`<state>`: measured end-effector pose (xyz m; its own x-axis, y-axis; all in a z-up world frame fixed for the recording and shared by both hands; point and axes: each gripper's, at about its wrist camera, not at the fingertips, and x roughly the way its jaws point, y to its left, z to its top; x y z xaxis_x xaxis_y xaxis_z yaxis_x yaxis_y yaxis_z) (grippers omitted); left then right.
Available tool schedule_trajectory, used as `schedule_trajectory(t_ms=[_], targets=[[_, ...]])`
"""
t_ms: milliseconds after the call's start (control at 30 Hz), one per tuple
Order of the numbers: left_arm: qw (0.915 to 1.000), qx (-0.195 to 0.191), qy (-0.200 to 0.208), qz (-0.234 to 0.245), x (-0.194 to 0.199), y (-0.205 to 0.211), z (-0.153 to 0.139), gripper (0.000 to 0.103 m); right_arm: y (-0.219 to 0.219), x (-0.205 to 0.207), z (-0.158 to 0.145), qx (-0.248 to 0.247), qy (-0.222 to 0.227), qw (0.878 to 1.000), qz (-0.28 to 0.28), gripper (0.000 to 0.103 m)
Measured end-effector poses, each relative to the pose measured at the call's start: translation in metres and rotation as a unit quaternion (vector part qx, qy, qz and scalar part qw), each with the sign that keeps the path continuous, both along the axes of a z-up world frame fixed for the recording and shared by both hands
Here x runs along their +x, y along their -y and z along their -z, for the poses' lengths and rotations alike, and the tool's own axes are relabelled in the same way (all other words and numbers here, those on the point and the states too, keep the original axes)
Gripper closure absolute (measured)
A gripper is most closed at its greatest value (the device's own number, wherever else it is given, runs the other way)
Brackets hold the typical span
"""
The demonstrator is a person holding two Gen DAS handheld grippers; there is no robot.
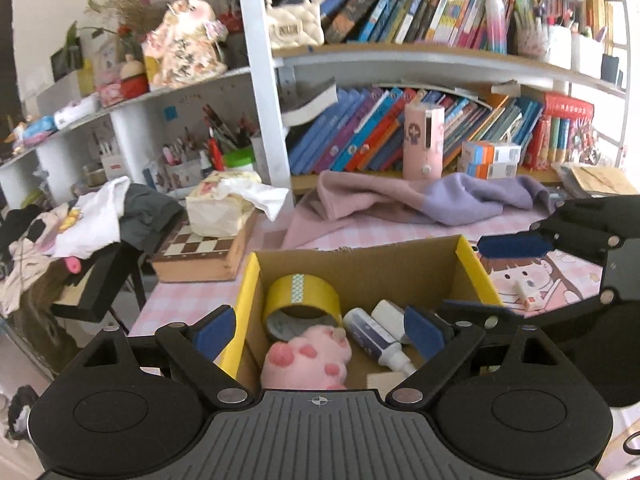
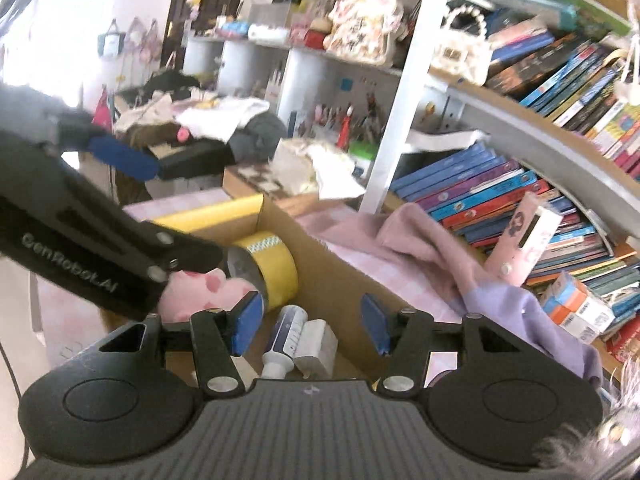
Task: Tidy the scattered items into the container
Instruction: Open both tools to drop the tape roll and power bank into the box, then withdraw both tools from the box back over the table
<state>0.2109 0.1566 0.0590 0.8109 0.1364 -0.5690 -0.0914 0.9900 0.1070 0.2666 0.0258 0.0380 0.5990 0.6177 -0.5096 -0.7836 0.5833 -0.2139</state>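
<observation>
A cardboard box [image 1: 360,264] with yellow flaps sits on the pink checked table. Inside lie a yellow tape roll [image 1: 302,294], a pink paw plush [image 1: 308,358], a white tube [image 1: 376,334] and a small white box [image 1: 390,314]. My left gripper [image 1: 320,332] is open and empty, straddling the box's left wall just above the plush. My right gripper [image 2: 312,322] is open and empty over the box's right side [image 2: 340,276], above the tube [image 2: 286,334] and white box [image 2: 320,344]. The tape [image 2: 272,266] and plush [image 2: 208,288] show there too. The right gripper also appears in the left wrist view [image 1: 516,246].
A small white eraser [image 1: 528,294] lies on the cartoon mat right of the box. A pink and purple cloth [image 1: 420,200] lies behind it. A chessboard case [image 1: 200,256] with a tissue pack sits at the left. Bookshelves [image 1: 400,136] fill the back.
</observation>
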Motion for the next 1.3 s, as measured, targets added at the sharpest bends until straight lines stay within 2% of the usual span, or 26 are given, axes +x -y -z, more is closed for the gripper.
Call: schedule_trajectory(t_ms=[267, 533, 867, 1233, 1300], targets=[[0.9995, -0.007, 0.028, -0.014, -0.054, 0.005, -0.006, 0.01, 0.024, -0.046, -0.017, 0.021, 0.015, 0.999, 0.023, 0.049], [0.999, -0.008, 0.034, -0.028, -0.108, 0.013, -0.005, 0.01, 0.055, -0.093, -0.022, 0.045, 0.019, 0.996, 0.07, 0.049], [0.9989, -0.018, 0.021, -0.038, -0.163, 0.024, 0.01, 0.01, 0.083, -0.152, -0.008, 0.04, 0.0, 0.993, 0.114, 0.046], [0.9995, -0.009, -0.009, -0.028, -0.195, 0.035, 0.028, 0.01, 0.086, -0.202, 0.014, 0.037, -0.037, 0.991, 0.123, 0.044], [0.9995, -0.008, -0.018, -0.026, -0.198, 0.037, 0.033, 0.01, 0.086, -0.207, 0.017, 0.033, -0.039, 0.991, 0.125, 0.04]])
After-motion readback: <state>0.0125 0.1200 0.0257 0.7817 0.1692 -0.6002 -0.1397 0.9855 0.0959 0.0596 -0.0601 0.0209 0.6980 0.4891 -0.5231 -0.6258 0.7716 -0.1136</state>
